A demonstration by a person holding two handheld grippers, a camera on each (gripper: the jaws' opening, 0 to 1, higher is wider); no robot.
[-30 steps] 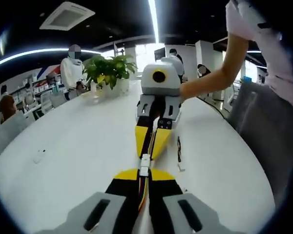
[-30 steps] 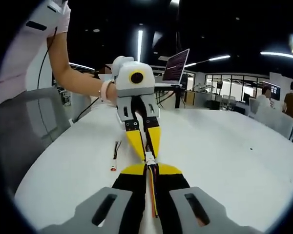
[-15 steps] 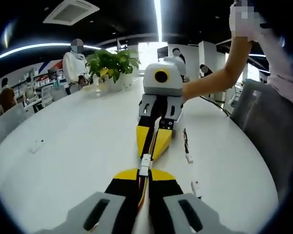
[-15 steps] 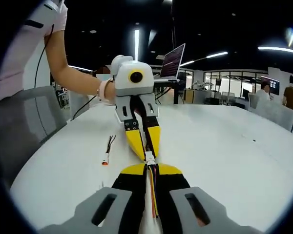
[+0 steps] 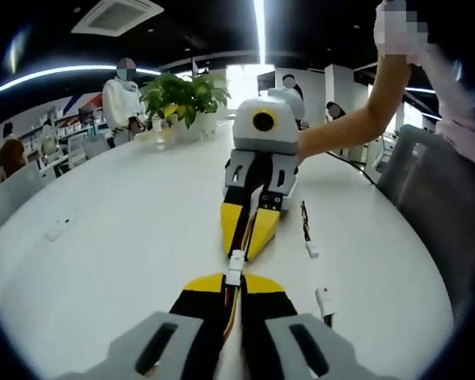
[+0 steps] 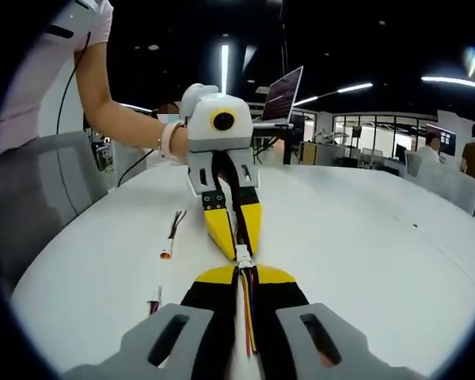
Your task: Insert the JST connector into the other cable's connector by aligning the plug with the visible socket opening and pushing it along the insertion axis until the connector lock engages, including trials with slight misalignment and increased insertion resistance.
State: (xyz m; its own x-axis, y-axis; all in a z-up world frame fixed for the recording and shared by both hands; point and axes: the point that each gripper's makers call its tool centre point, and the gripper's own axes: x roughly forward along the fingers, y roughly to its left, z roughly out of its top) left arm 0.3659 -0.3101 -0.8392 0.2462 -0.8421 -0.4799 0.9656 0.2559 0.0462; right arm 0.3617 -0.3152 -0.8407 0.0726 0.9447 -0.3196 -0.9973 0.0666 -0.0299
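My left gripper (image 5: 233, 279) is shut on a cable with red and yellow wires (image 5: 233, 310). Its white JST connector (image 5: 235, 264) sticks out past the yellow jaw tips. Facing it tip to tip, my right gripper (image 5: 241, 250) is shut on the other cable. In the right gripper view, the right gripper (image 6: 243, 271) holds red and orange wires (image 6: 246, 313), and the white connector (image 6: 242, 255) sits between it and the left gripper (image 6: 238, 248). The two connector halves touch in line. I cannot tell whether they are locked. Both are held above the white table (image 5: 127, 229).
Two loose cables with small connectors lie on the table, one (image 5: 305, 234) (image 6: 172, 234) farther off, one (image 5: 324, 301) (image 6: 154, 300) nearer. A potted plant (image 5: 182, 95) stands at the far end, with a laptop (image 6: 285, 96) and grey chairs (image 5: 427, 190) (image 6: 39, 190) nearby. People stand in the background.
Both grippers stay shut and tip to tip on the connectors. Both views have shifted a little over the table, bringing a second loose cable into view.
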